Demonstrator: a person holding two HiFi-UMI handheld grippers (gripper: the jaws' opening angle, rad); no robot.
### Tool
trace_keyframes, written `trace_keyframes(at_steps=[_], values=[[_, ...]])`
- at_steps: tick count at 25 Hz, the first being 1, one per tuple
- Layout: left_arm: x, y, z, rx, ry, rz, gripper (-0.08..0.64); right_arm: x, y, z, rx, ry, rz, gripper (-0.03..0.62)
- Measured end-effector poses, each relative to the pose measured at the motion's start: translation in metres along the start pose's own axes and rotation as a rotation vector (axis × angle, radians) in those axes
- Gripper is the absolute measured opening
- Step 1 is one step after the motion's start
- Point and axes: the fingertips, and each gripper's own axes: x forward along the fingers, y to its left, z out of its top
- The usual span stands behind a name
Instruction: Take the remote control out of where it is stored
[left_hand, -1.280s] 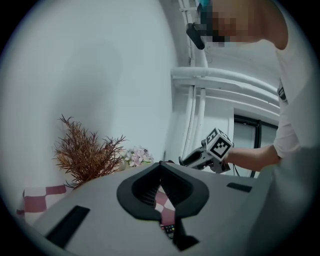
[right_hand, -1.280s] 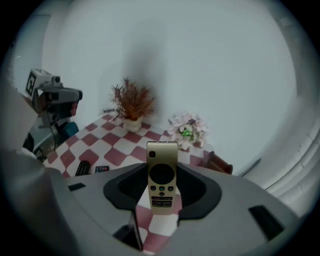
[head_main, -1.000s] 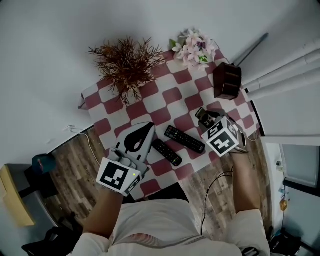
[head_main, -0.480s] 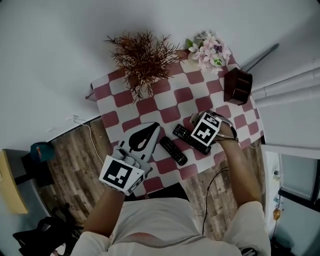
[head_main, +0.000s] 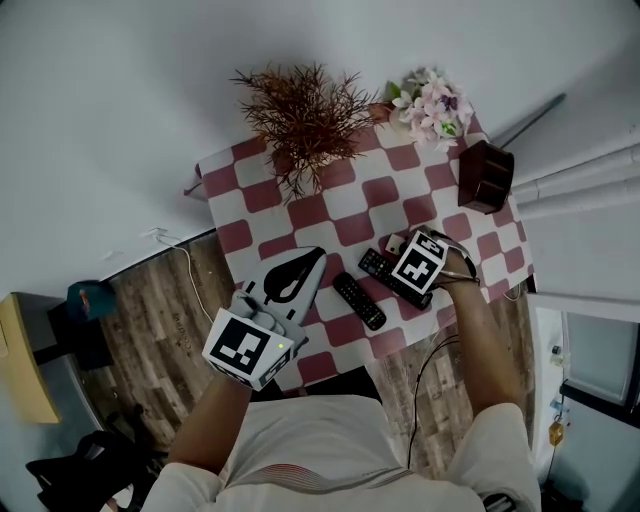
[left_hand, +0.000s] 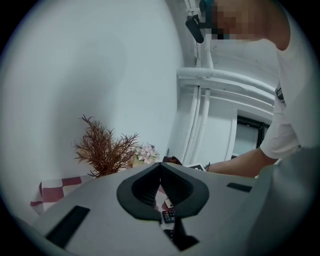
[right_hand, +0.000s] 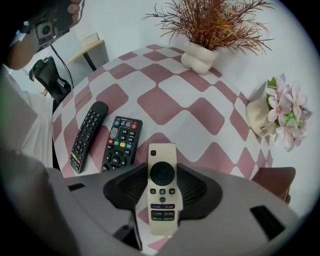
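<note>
Clamping the white remote (right_hand: 162, 165) across its width in the right gripper (right_hand: 161, 186), jaws spread wide, its long axis running along them and pointing down. Hanging close over the checked table (right_hand: 165, 107), beside two black remotes (right_hand: 87, 135), well clear of the brown holder (head_main: 487, 176) at the far corner. Holding the left gripper (left_hand: 161, 192) level off the near edge, jaws together, empty. Standing on wood floor, white walls around.
</note>
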Motion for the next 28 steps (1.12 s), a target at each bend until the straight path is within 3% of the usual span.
trace_keyframes(at_steps=[4, 7, 10, 14, 17, 23, 28], values=[[-0.009, -0.001, 0.01, 0.022, 0.003, -0.025, 0.008, -0.015, -0.009, 0.0, 0.088, -0.077, -0.056, 0.186], [-0.014, -0.004, 0.02, 0.04, -0.006, -0.061, 0.008, -0.048, -0.017, 0.004, 0.194, -0.198, -0.117, 0.186], [-0.018, -0.009, 0.033, 0.061, -0.021, -0.107, 0.009, -0.097, -0.017, 0.011, 0.349, -0.392, -0.192, 0.179], [-0.026, -0.021, 0.05, 0.096, -0.05, -0.184, 0.009, -0.174, -0.002, 0.008, 0.605, -0.676, -0.372, 0.064], [-0.037, -0.034, 0.069, 0.136, -0.087, -0.238, 0.009, -0.221, 0.023, -0.001, 0.755, -0.841, -0.48, 0.039], [-0.054, -0.055, 0.089, 0.173, -0.116, -0.349, 0.009, -0.293, 0.079, 0.001, 0.81, -0.967, -0.696, 0.014], [-0.064, -0.076, 0.095, 0.199, -0.128, -0.417, 0.008, -0.342, 0.113, -0.009, 0.922, -1.113, -0.789, 0.014]])
